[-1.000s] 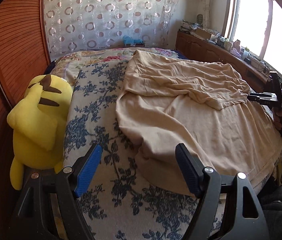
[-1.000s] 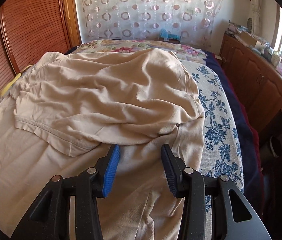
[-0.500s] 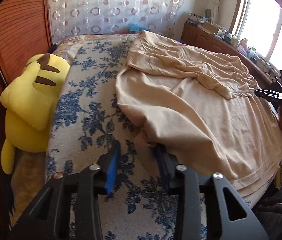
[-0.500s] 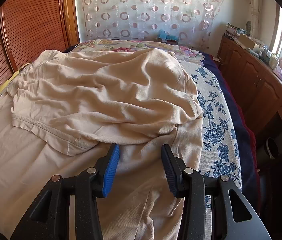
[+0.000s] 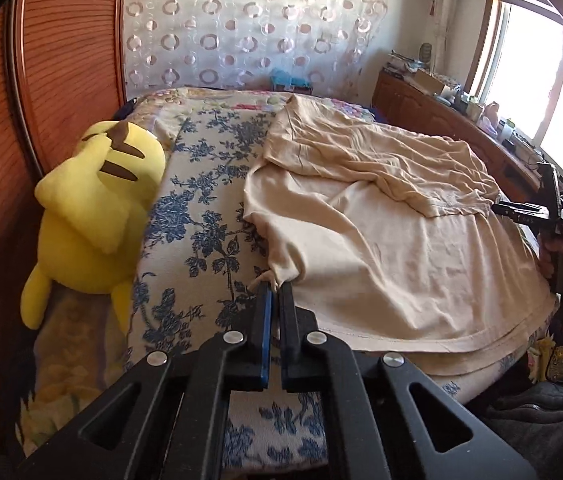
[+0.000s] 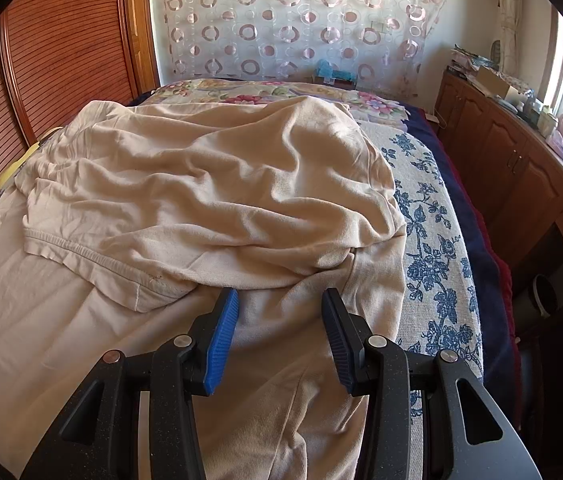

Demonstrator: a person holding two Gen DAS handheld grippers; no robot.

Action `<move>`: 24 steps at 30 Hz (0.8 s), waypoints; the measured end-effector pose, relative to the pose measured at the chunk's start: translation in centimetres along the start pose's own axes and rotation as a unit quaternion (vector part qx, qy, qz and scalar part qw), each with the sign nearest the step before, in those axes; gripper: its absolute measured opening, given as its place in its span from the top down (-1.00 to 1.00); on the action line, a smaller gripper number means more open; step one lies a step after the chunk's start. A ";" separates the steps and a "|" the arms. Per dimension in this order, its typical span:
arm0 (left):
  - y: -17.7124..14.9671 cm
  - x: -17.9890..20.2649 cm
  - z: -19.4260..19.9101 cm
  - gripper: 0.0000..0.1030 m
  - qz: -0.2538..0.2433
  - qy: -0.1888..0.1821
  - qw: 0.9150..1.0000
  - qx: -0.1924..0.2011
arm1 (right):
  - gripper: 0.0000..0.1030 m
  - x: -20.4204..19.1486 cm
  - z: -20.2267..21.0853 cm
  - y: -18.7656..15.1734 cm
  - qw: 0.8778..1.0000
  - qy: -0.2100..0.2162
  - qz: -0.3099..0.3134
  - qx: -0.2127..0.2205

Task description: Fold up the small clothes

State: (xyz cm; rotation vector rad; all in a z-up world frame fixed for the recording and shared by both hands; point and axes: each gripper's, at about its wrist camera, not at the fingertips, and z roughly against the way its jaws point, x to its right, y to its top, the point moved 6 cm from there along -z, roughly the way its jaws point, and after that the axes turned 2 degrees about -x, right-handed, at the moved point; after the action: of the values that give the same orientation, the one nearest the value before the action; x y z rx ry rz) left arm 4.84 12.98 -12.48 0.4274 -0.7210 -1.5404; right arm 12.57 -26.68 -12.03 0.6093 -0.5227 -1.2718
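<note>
1. A large beige cotton garment (image 5: pixel 381 248) lies spread across a bed with a blue-and-white floral cover (image 5: pixel 209 216), and its far part is folded back over itself in a rumpled layer.
2. The left hand-held gripper (image 5: pixel 274 286) has its jaws fully closed, and they pinch a bunched corner of the beige garment at its left edge, just above the floral cover.
3. From that pinched corner, taut creases run into the cloth.
4. The right hand-held gripper (image 6: pixel 279 300) stands partly open over the garment's near right part; its blue ribbed pads (image 6: pixel 221 340) are apart and clamp nothing.
5. Its tips sit just short of the hem of the folded-back layer (image 6: pixel 93 256).
6. In the left wrist view, the right hand-held gripper shows at the garment's far right edge, held by a person's hand (image 5: pixel 553 256) in a dark sleeve.
7. A yellow plush toy with brown stripes (image 5: pixel 93 216) lies on the bed's left side against a reddish slatted wooden panel (image 5: pixel 61 80), well apart from the garment.
8. A wooden cabinet (image 6: pixel 513 176) runs along the right side under a window.
</note>
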 end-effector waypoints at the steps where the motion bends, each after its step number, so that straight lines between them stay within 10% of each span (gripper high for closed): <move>1: -0.1 0.0 0.2 0.92 0.000 0.003 1.000 -0.003 | 0.12 0.0 0.0 0.0 1.000 0.000 0.000 0.000; 13: 0.9 0.8 1.6 0.87 -0.013 0.013 1.000 0.014 | 0.12 0.0 0.1 0.0 1.000 0.001 0.000 0.000; 24: 3.3 3.4 1.2 -0.58 -0.037 -0.014 0.998 0.046 | 0.12 0.0 0.0 0.0 1.000 0.001 0.000 -0.001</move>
State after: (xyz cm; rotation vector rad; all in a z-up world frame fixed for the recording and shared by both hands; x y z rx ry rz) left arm 6.18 9.90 -8.88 0.5067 -0.8068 -1.5906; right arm 12.54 -26.70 -11.99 0.6099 -0.5199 -1.2715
